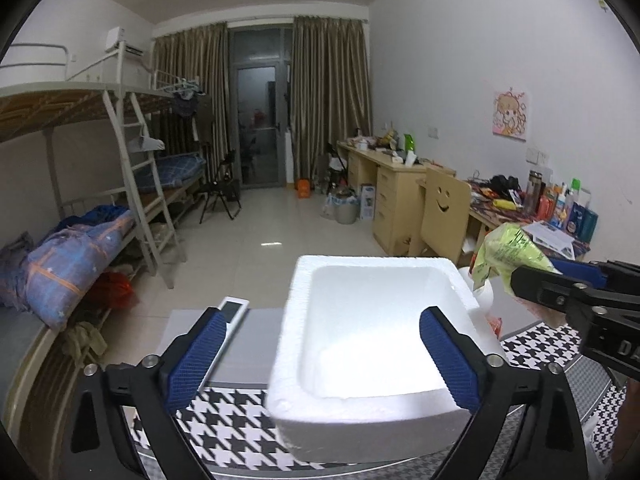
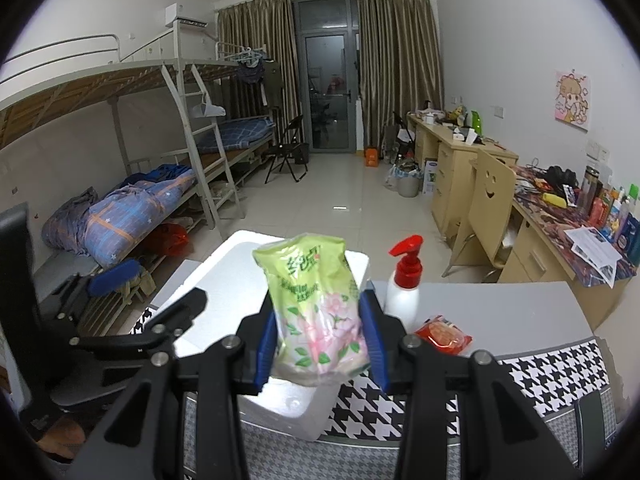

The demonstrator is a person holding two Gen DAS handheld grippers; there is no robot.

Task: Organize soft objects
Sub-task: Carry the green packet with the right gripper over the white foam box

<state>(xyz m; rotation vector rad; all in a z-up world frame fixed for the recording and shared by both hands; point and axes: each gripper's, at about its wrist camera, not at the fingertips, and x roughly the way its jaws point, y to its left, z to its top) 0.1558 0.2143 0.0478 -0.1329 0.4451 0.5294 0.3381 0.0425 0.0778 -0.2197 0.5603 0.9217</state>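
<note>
The right gripper (image 2: 320,340) clamped a green floral refill pouch (image 2: 316,300) above the foam box (image 1: 380,344); the left gripper (image 1: 324,356) stood wide, empty, over the box's near rim.

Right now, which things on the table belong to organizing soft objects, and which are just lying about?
Part of the job:
- green flowered soft pouch, gripped by the right hand-held gripper
- white foam box, apparently the container
- small red soft packet, possibly next

Lying about:
- white pump bottle with red top
- white remote control
- houndstooth-patterned cloth
</note>
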